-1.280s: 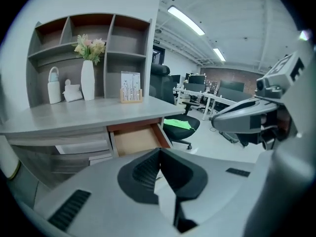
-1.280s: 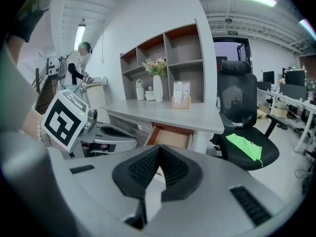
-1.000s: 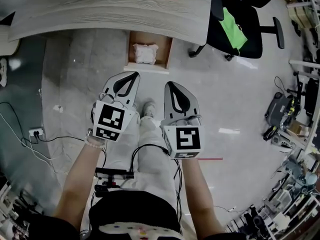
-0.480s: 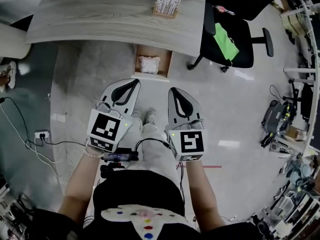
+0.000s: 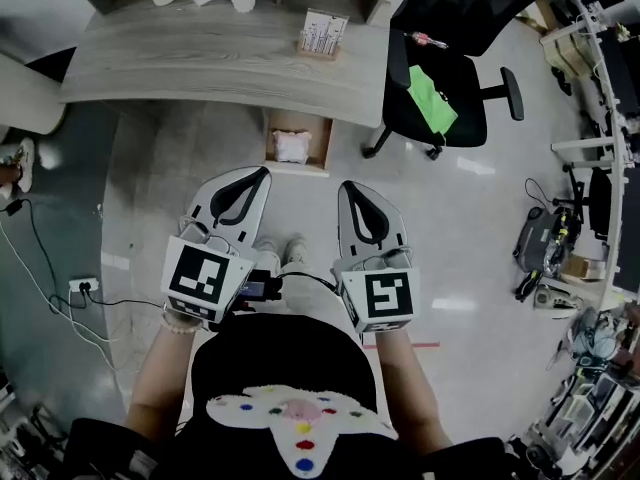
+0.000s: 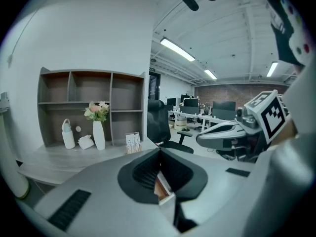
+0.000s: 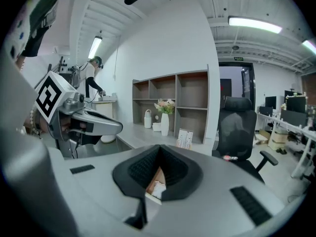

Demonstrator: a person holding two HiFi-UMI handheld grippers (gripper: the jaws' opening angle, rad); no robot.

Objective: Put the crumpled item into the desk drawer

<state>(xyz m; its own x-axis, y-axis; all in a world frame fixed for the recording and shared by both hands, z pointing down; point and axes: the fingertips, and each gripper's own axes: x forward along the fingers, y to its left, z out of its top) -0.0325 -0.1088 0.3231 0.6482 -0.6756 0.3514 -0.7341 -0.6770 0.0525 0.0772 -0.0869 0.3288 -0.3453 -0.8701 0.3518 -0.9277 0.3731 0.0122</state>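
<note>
My left tool has its jaws pressed together with nothing between them — the right tool likewise, empty. Both hang side by side short of the open drawer, well apart from it — the crumpled item lies inside that drawer.

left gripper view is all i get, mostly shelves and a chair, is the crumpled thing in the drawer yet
observer: yes, the head view shows the white crumpled item lying inside the drawer.
operator: is the drawer shut
observer: no, it is pulled out from under the desk.
operator: right gripper holding anything
observer: no, the right gripper has its jaws together, empty.
</note>
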